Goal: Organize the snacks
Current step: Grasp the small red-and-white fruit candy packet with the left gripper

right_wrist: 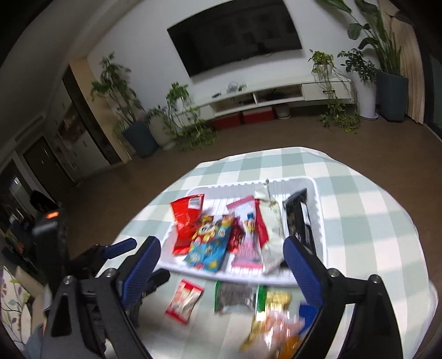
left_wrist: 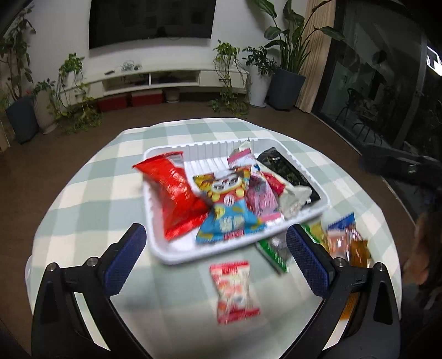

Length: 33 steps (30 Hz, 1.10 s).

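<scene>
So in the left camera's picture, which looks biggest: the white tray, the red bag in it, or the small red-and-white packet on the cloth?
1. white tray
2. red bag
3. red-and-white packet, smallest though nearest the camera

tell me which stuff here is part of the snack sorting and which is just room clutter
Part of the job:
- white tray with the red bag and blue packet in it
- loose red-and-white packet on the checked tablecloth
- green packet and the orange packets beside the tray

Just lying about:
- wall TV
- potted plants
- TV cabinet
</scene>
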### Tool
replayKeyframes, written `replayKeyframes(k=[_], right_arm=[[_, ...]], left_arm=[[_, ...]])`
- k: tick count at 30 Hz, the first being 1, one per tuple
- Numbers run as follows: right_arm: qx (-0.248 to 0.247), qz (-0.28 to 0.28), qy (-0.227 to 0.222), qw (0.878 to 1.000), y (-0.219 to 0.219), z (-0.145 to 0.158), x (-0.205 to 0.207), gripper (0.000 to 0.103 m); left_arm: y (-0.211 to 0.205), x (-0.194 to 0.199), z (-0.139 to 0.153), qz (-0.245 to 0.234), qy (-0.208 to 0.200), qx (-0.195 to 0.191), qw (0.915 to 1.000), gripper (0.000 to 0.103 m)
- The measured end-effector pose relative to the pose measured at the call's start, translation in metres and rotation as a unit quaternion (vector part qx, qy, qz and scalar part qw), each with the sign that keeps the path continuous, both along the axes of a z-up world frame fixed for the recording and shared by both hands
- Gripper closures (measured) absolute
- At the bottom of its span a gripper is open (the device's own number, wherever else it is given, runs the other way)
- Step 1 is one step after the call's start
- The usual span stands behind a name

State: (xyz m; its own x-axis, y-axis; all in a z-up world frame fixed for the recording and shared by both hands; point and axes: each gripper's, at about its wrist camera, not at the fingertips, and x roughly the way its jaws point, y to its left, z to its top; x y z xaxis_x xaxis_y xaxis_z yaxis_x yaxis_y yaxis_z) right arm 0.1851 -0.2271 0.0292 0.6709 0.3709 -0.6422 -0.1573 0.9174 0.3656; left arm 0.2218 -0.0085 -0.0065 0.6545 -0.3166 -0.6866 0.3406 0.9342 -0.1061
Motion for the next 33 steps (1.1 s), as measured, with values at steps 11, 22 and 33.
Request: replayKeyframes(k=[11, 22, 33], right_arm=[[0.019, -0.112, 0.015, 0.993, -0.055, -0.046, -0.119, 0.008], [-0.015, -0.121, 0.024, 0.992, -0.053, -0.071, -0.134, 0.021], [-0.011, -0.120, 0.031, 0.992, -0.053, -0.075, -0.133, 0.022]], left_arm=[[0.002, -0.053, -0.035, 0.014, 0.056, 0.020, 0.9981, 0.000], [-0.029, -0.025, -0.056, -0.001, 0.094, 0.089, 0.9916, 0.001], [-0.033, 0.003, -0.078, -0.005, 0.133, 0.122, 0.9835, 0.029]])
